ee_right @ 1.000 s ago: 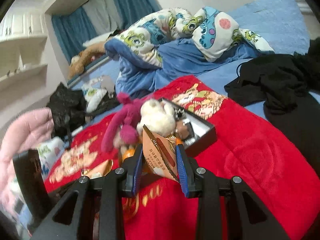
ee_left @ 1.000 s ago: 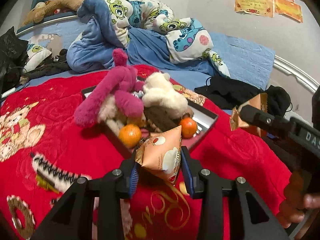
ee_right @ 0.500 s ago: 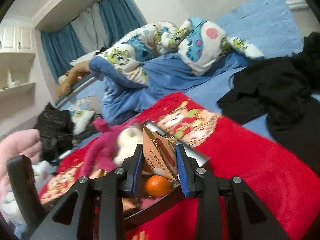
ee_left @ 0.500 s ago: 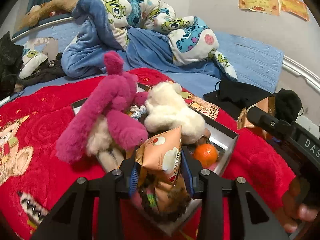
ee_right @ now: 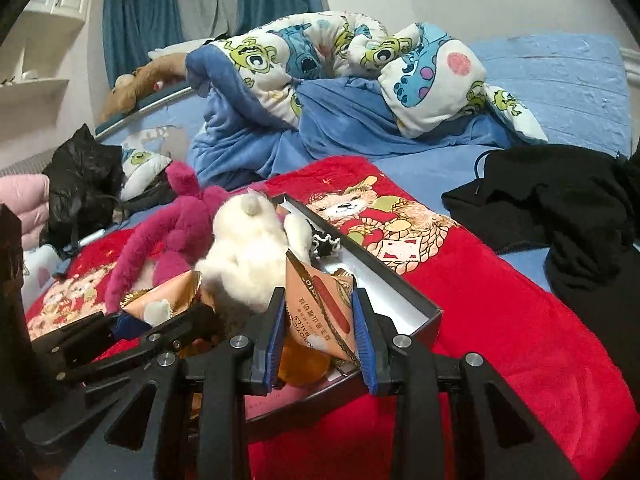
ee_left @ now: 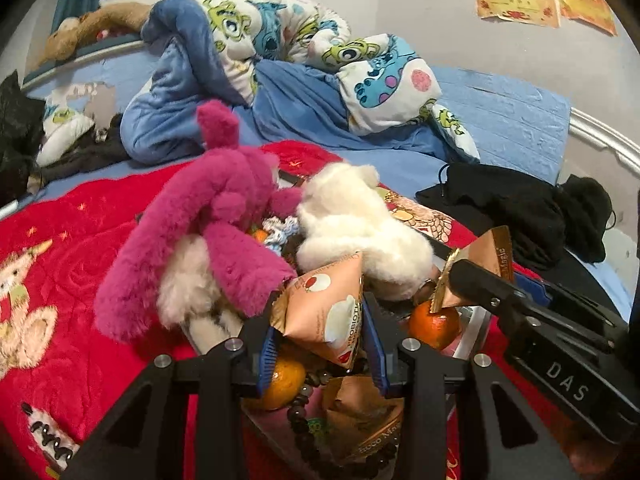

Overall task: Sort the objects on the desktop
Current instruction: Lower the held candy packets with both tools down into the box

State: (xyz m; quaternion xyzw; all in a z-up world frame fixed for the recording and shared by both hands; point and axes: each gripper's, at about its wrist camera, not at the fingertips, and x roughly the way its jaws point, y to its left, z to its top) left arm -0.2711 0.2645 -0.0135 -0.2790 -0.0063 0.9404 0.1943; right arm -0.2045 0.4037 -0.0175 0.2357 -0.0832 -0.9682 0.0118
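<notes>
Both packets (ee_left: 326, 316) (ee_right: 320, 312) now apparently over box (ee_right: 404, 284).

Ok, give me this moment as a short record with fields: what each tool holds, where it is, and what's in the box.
left tool: shut on an orange snack packet, over the box
right tool: shut on a second snack packet, over the box's near end
box: open, dark, on the red blanket
box contents: pink plush toy, white plush toy, oranges, dark beads, another packet
release: not yet, both packets gripped
</notes>
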